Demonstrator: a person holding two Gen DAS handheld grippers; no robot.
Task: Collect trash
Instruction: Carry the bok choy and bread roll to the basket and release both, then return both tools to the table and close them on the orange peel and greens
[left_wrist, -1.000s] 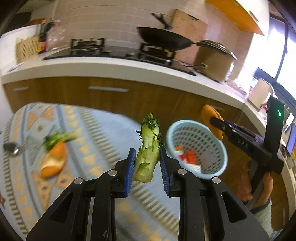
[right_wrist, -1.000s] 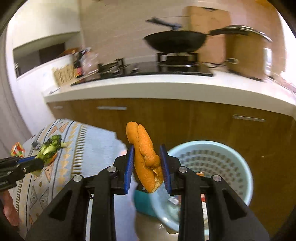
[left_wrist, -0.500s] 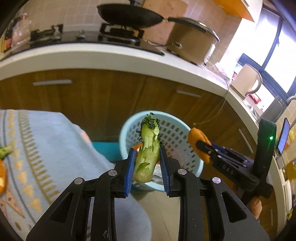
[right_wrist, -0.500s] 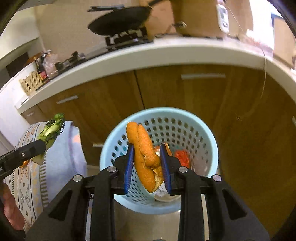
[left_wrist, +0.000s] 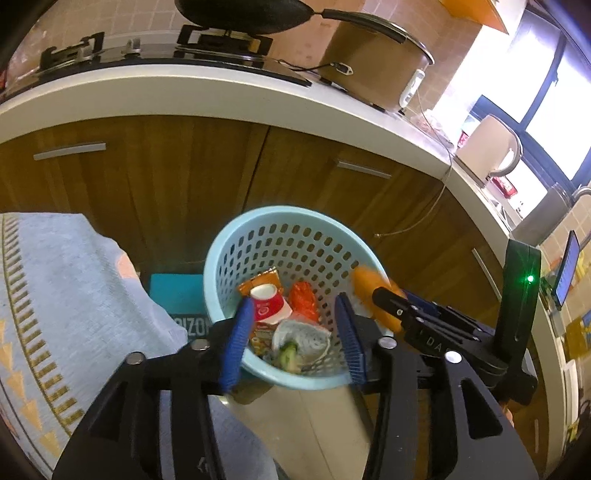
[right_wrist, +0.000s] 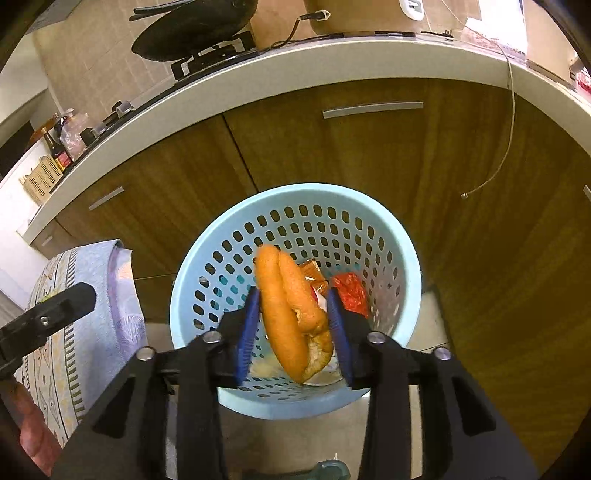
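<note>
The left gripper (left_wrist: 293, 332) hangs with its blue jaws just spread and nothing between them, the green vegetable stalk (left_wrist: 288, 355) already lying in the pale blue perforated basket (left_wrist: 295, 214) below, among a red-and-white paper cup (left_wrist: 266, 305), an orange wrapper (left_wrist: 303, 300) and crumpled paper. The right gripper (right_wrist: 293, 328), its jaws likewise just parted, has an orange peel (right_wrist: 290, 314) between the pads, resting against the left one and clear of the right, tipping over the basket (right_wrist: 295, 190); in the left view it enters at three o'clock. A patterned cloth (left_wrist: 55, 295) drapes the table at nine o'clock, wooden cabinets and a stove counter at twelve. Judging by this, two scraps are all but binned; whatever is left on the table is out of sight.
</note>
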